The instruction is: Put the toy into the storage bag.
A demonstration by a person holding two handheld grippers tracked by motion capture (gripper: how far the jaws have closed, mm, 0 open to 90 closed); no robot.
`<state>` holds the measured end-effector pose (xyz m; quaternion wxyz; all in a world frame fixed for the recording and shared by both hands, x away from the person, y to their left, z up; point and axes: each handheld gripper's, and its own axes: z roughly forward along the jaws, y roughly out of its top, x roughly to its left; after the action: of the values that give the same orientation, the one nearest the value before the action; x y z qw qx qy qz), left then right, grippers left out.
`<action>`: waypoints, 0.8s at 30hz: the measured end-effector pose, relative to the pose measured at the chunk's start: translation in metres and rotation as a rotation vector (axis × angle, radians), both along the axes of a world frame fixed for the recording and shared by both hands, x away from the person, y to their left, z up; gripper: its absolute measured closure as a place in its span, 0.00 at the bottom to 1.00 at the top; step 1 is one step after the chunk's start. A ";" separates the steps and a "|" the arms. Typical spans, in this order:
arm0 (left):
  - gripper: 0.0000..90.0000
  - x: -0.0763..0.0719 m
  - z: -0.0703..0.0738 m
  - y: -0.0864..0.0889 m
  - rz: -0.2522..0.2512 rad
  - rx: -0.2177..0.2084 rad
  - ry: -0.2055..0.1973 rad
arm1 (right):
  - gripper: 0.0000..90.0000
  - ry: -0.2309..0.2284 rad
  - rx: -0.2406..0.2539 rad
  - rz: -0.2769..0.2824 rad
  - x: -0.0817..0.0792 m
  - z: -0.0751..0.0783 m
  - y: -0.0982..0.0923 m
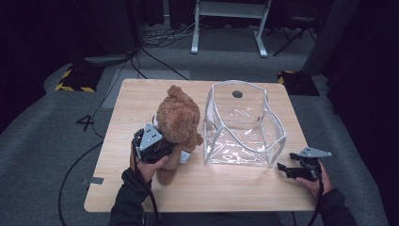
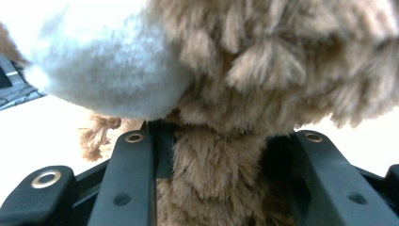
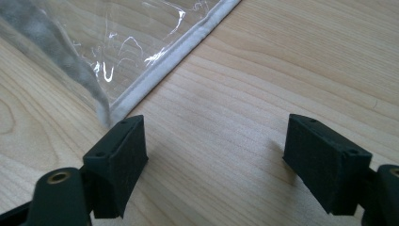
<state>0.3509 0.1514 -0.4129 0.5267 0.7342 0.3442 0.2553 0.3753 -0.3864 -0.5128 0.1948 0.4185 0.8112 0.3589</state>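
Left gripper (image 1: 162, 151) pinches the fluffy brown teddy bear (image 1: 176, 123) around its soft middle, holding it upright on the light wooden table (image 1: 226, 188), just beside the clear plastic bag with white piping (image 1: 242, 125) — its mouth gapes upward. Right gripper (image 1: 287, 170) rests on the table near the bag's corner, jaws spread, holding nothing. Plush compresses, so the bear could slip or swing — and the unheld bag may collapse or slide when the bear goes in.
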 end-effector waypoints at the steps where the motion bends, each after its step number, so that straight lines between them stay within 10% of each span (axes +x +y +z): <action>1: 0.66 0.000 0.002 0.000 0.002 -0.004 -0.005 | 0.24 0.000 0.000 0.000 0.000 0.000 0.000; 24: 0.65 0.000 0.044 -0.003 -0.019 -0.063 -0.091 | 0.24 0.000 0.000 0.000 0.000 0.000 0.000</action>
<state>0.3512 0.1487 -0.3688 0.5670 0.7080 0.3210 0.2725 0.3753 -0.3864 -0.5128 0.1948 0.4185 0.8113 0.3588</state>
